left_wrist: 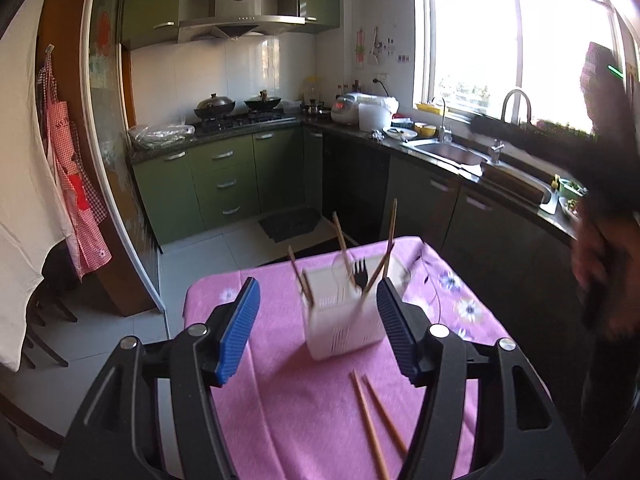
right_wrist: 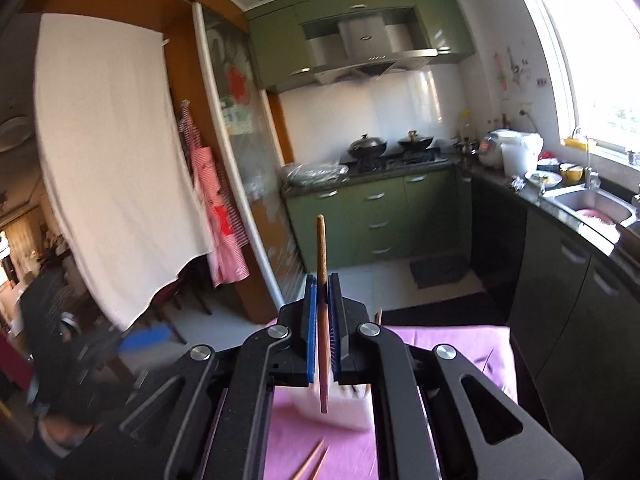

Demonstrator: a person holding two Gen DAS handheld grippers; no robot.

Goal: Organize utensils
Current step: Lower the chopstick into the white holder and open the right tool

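Chopstick to holder, right gripper loaded

We hold one chopstick (right_wrist: 321, 264) upright, pinched in our right gripper (right_wrist: 321, 292), its long axis near vertical above the white holder (left_wrist: 344, 326) on the pink cloth (left_wrist: 280, 400). Our left gripper (left_wrist: 318, 300) gapes empty, framing the holder; two chopsticks (left_wrist: 374, 420) lie nearer it.

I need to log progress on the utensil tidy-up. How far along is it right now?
Partly done. The white holder already contains several chopsticks and a black fork. In hand: the right claw is shut on one chopstick, above the holder. Left: two chopsticks lie loose on the pink tablecloth; the left claw is open and empty.
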